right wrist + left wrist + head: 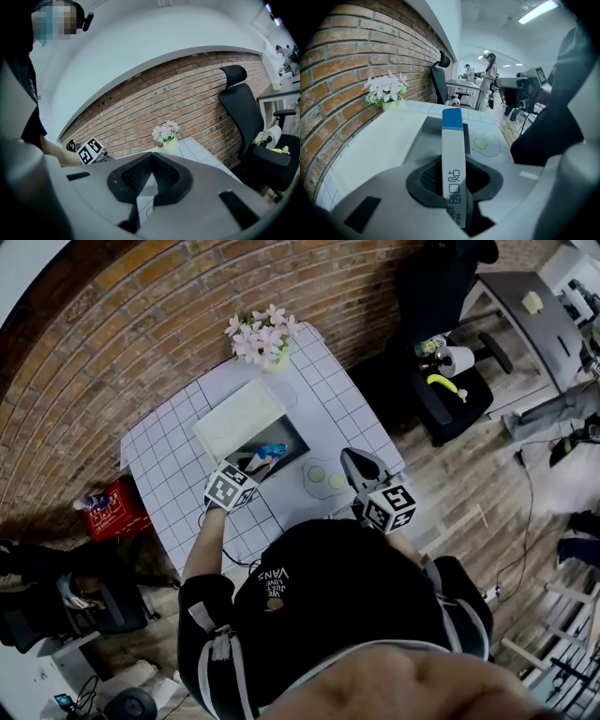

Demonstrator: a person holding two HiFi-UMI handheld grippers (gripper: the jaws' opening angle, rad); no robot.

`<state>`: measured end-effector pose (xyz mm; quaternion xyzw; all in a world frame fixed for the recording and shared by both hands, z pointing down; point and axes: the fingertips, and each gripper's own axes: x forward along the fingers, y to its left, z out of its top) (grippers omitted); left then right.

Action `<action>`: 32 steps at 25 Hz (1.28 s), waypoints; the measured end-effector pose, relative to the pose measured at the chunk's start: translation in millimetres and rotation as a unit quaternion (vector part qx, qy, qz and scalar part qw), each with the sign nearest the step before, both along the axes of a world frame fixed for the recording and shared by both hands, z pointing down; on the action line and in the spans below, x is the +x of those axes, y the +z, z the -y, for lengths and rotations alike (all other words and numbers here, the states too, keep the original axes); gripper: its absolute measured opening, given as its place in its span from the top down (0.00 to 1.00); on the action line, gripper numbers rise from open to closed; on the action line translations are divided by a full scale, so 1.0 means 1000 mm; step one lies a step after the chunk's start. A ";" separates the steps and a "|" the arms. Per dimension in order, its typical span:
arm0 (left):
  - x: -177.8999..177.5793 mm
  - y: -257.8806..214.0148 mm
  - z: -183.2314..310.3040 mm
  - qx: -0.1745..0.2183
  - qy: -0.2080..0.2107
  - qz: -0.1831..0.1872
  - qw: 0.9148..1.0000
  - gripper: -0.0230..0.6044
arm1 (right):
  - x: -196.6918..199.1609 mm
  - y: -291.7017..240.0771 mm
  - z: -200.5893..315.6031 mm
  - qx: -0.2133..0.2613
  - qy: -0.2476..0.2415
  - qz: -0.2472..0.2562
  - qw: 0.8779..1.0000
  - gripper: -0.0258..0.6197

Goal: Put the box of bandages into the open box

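box of bandages (272,453) clamped in the left tongs (453,180) over the open box (298,437)
the narrow white carton, blue at its far end, is held on edge above the dark inside of the open box, whose pale lid is laid back toward the brick wall. the right tongs (151,161) are closed together on nothing, well apart at the near right of the gridded bench (159,460). a flower pot (264,341) is set at the far edge.
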<state>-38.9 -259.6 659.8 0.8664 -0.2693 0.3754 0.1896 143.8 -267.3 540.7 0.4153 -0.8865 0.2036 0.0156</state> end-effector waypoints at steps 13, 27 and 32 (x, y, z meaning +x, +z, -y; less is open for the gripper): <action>0.006 0.015 0.015 -0.030 -0.005 0.008 1.000 0.80 | 0.016 0.009 0.007 -0.013 0.005 0.005 1.000 0.96; -0.010 0.002 0.023 0.004 -0.037 0.024 0.999 0.76 | 0.011 0.008 0.010 -0.014 -0.013 0.011 1.000 0.96; -0.021 0.000 0.024 0.009 -0.054 0.027 0.998 0.76 | 0.008 0.009 0.010 -0.014 -0.016 0.010 1.000 0.96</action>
